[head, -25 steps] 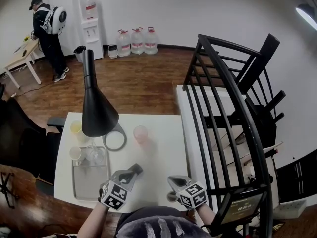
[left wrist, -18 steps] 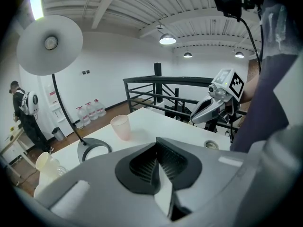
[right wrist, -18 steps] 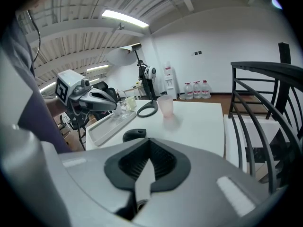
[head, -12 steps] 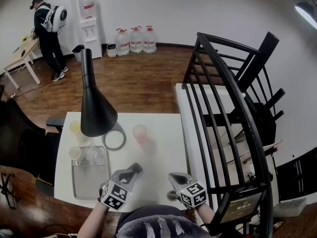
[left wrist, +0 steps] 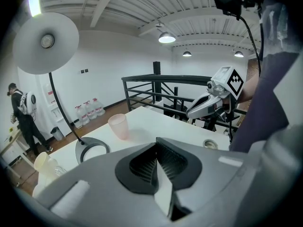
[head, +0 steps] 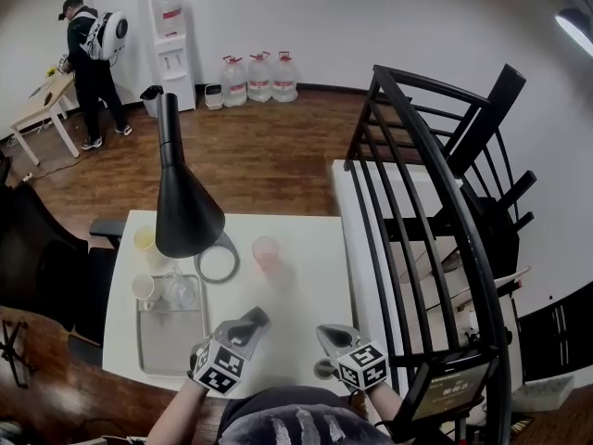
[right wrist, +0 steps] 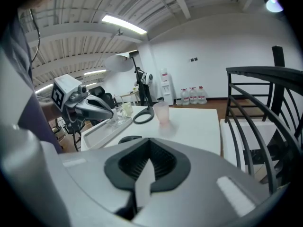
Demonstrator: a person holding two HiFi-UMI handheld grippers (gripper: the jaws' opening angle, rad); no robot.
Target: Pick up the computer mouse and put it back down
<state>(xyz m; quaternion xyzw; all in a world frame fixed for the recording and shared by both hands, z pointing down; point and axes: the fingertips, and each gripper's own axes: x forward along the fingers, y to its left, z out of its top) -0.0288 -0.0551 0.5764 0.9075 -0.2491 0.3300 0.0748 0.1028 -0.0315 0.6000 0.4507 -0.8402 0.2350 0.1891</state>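
The dark computer mouse [right wrist: 129,139] lies flat on the white table [head: 296,286]. It shows only in the right gripper view, just past my right gripper's body and toward the tray. I cannot make it out in the head view. My left gripper [head: 254,319] hovers over the table's near edge, jaws shut on nothing, and it also appears in the right gripper view [right wrist: 102,111]. My right gripper [head: 327,334] is beside it near the table's right front corner, its jaws together and empty. It is seen from the left gripper view too [left wrist: 196,111].
A black desk lamp [head: 181,211] stands at the back left, its ring base [head: 216,263] beside a pink cup [head: 266,251]. A grey tray [head: 167,336] with glasses lies at the left. A black stair railing [head: 417,202] runs along the right. A person [head: 93,58] stands far back.
Both grippers stay where they were and nothing on the table has moved. The person at the back has shifted a little.
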